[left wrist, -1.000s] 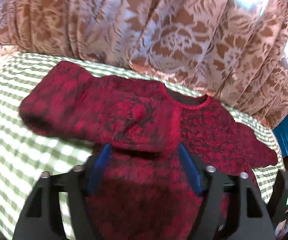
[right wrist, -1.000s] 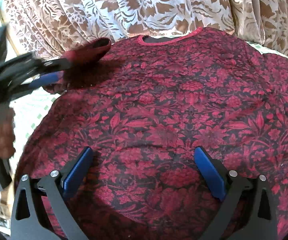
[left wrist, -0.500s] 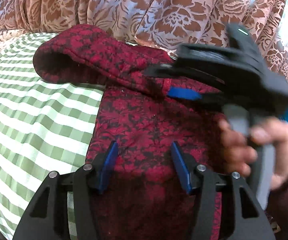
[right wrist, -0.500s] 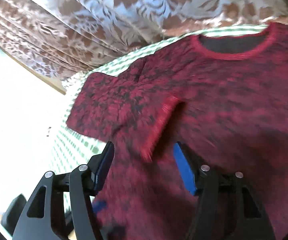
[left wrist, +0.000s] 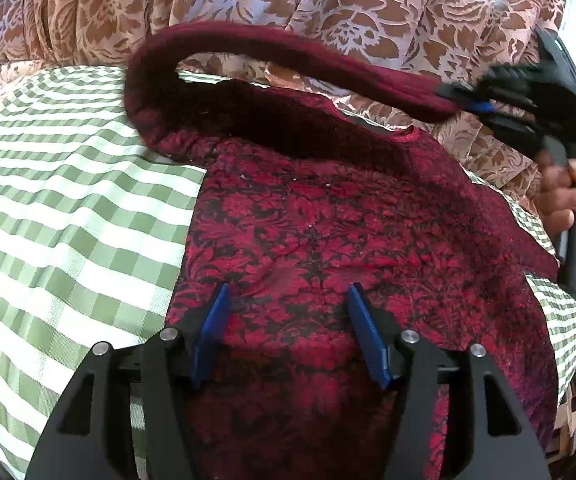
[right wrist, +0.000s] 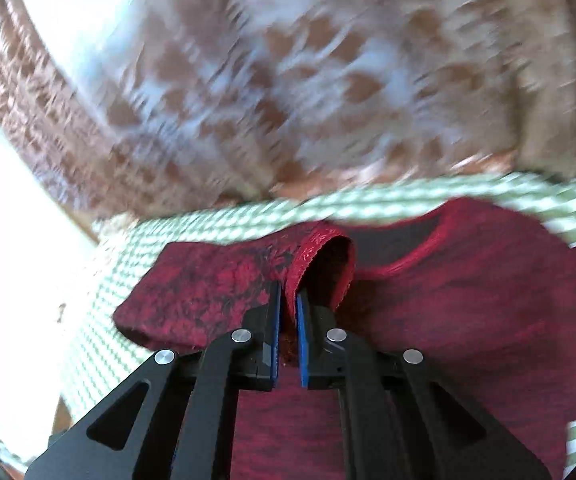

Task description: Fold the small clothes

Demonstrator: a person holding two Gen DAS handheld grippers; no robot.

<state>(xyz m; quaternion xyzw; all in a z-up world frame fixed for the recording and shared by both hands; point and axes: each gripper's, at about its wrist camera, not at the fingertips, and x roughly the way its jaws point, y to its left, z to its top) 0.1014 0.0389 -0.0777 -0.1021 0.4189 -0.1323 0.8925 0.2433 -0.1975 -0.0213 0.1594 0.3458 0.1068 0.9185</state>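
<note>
Right wrist: right tool (right wrist: 286, 312) clamps sleeve cuff (right wrist: 320, 256) of sweater (left wrist: 348, 232), neckline away; left tool (left wrist: 288, 304) apart.

Your left wrist view is sharp and daylit. Your right wrist view smears the floral curtain (right wrist: 308, 80), with blown-out glare left of it.

- In the left wrist view we see the top (left wrist: 328, 240) lying on the tablecloth (left wrist: 67, 220), filling the centre and lower right of the frame, with cloth bare to its left.
- The curtain (left wrist: 247, 8) hangs behind, across the upper frame.
- The sleeve (left wrist: 288, 52) arches over the top from upper left to upper right, its end in the right gripper (left wrist: 464, 100).
- The left gripper (left wrist: 288, 300) sits at the lower centre, over the top's body.
- In the right wrist view we see the sleeve's cuff (right wrist: 312, 256) between the fingers at centre.
</note>
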